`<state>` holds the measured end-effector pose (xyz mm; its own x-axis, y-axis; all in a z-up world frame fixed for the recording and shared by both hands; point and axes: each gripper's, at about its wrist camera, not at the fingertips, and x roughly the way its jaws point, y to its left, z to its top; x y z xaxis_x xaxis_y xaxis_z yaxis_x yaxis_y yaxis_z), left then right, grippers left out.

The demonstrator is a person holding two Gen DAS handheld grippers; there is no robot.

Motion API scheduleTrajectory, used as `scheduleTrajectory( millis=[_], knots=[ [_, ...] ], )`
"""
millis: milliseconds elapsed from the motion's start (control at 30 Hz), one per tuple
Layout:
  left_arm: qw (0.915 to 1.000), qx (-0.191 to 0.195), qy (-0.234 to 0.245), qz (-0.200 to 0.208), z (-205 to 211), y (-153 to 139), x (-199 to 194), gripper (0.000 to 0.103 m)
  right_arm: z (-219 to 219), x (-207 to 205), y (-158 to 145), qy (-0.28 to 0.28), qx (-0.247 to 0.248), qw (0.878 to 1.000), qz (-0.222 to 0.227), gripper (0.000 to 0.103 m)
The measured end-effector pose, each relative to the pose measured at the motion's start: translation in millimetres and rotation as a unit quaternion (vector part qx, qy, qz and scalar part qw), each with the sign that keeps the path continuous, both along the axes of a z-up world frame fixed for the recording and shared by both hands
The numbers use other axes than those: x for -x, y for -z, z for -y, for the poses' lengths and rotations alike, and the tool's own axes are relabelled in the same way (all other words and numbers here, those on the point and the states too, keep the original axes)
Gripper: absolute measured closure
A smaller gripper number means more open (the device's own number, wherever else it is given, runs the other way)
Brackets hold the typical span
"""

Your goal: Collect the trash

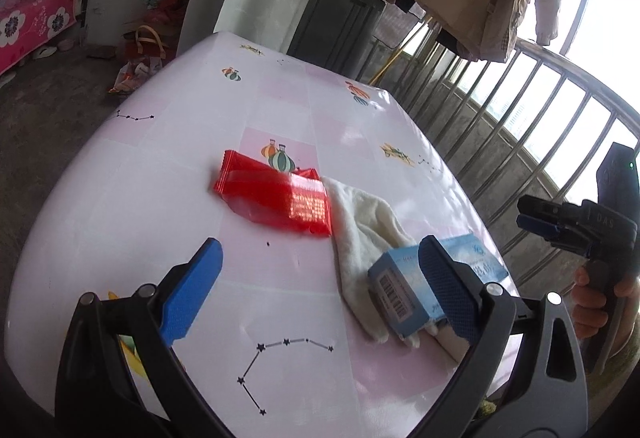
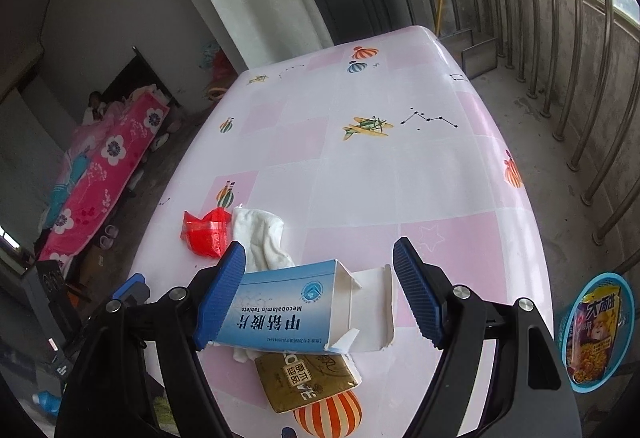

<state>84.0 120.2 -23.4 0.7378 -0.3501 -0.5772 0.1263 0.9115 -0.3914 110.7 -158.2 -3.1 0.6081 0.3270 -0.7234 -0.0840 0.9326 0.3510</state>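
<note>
On the pink-and-white table (image 1: 280,105) lie a red plastic wrapper (image 1: 276,195), a crumpled white cloth (image 1: 364,222) and an opened blue-and-white tablet box (image 1: 416,286). My left gripper (image 1: 320,290) is open and empty just above the table, short of the wrapper. In the right wrist view my right gripper (image 2: 320,294) is open with the tablet box (image 2: 288,310) lying between its fingers, apparently untouched. A gold packet (image 2: 308,382) lies under the box's near side. The wrapper (image 2: 206,232) and cloth (image 2: 262,238) sit beyond it.
A blue basket (image 2: 598,334) holding a snack packet sits off the table's right edge. A metal railing (image 2: 576,85) runs along the right. A bed with a pink floral cover (image 2: 108,165) stands at the left. The right gripper also shows in the left wrist view (image 1: 536,213).
</note>
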Motion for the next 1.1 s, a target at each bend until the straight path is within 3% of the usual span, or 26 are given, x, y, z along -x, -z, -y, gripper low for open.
scheduleTrajectory(
  millis=[167, 333, 500, 667, 967, 1100],
  knots=[
    [0.9999, -0.012, -0.005, -0.002, 0, -2, -19, 0.009, -13, -19, 2, -0.03, 0.001, 1.0, -0.006, 0.029],
    [0.9995, -0.031, -0.004, 0.001, 6, -4, -42, 0.01, -33, -55, 16, -0.069, -0.004, 0.996, -0.057, 0.034],
    [0.9983, -0.054, -0.006, -0.023, 14, 7, -69, 0.026, -66, -91, 43, -0.117, 0.017, 0.986, -0.117, 0.045],
    [0.9965, -0.063, -0.003, -0.054, 15, 23, -82, 0.035, -96, -111, 66, -0.15, 0.051, 0.976, -0.15, 0.053],
    [0.9941, -0.065, 0.0, -0.087, 11, 43, -89, 0.056, -124, -115, 86, -0.175, 0.108, 0.965, -0.164, 0.071],
    [0.9942, -0.064, -0.003, -0.087, 9, 43, -92, 0.068, -130, -112, 86, -0.182, 0.127, 0.963, -0.156, 0.085]
  ],
)
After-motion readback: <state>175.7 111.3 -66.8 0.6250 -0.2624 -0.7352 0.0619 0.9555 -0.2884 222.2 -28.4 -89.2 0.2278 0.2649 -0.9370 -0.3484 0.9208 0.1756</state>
